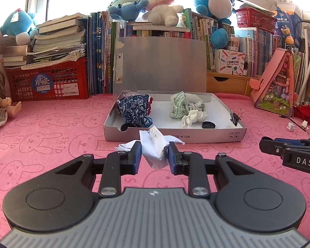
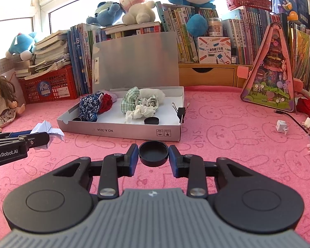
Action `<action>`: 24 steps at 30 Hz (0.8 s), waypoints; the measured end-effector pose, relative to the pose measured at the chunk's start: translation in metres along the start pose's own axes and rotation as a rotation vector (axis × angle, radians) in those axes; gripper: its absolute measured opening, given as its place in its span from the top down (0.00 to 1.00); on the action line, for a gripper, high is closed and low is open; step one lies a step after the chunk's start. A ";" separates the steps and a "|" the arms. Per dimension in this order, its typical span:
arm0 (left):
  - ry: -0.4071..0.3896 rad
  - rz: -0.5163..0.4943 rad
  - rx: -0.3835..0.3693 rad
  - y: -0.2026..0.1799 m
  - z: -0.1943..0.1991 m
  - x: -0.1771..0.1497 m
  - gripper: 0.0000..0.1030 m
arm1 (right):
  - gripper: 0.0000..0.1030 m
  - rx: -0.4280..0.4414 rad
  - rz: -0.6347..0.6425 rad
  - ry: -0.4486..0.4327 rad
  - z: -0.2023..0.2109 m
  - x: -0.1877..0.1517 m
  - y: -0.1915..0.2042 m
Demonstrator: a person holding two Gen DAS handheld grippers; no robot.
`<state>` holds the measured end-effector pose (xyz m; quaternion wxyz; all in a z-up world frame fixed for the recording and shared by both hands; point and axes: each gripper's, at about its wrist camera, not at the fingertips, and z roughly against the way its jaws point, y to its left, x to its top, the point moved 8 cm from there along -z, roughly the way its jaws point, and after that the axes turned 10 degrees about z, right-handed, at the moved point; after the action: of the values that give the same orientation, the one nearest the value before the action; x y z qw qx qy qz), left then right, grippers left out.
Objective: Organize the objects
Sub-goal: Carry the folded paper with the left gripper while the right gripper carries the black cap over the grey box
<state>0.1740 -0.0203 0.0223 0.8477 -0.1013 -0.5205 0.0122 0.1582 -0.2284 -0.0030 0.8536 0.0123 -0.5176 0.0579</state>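
My left gripper (image 1: 154, 154) is shut on a crumpled white paper (image 1: 155, 146), held just in front of the open grey box (image 1: 175, 137). In the right wrist view that paper (image 2: 46, 131) and the left gripper (image 2: 39, 139) appear at the far left. My right gripper (image 2: 153, 155) is shut on a round black cap (image 2: 153, 153), also short of the box (image 2: 117, 131). The right gripper (image 1: 268, 145) shows at the right edge of the left view. Inside the box lie blue floral cloth (image 1: 134, 108), green checked cloth (image 1: 178, 103), white tissue (image 1: 193, 116), a black cap (image 1: 208, 125) and a binder clip (image 1: 234, 117).
A pink bunny-print mat (image 2: 227, 140) covers the table. A small folded paper (image 2: 282, 126), a cable and tiny bits lie at the right. A doll (image 2: 0, 101) sits at the left by a red crate (image 1: 49, 82). Books, plush toys and a pink triangular toy house (image 2: 270, 78) line the back.
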 end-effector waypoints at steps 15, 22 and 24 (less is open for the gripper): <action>-0.022 -0.002 -0.017 -0.006 -0.084 0.049 0.69 | 0.64 0.079 -0.048 0.032 -0.072 0.048 0.007; -0.005 -0.009 -0.040 -0.007 -0.121 0.052 0.69 | 0.64 0.112 -0.067 0.073 -0.111 0.053 0.014; 0.001 -0.013 -0.050 -0.007 -0.128 0.051 0.69 | 0.64 0.125 -0.080 0.087 -0.121 0.052 0.015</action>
<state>0.3100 -0.0413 0.0119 0.8453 -0.1189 -0.5209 -0.0062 0.2871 -0.1990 -0.0138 0.8745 0.0837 -0.4743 0.0563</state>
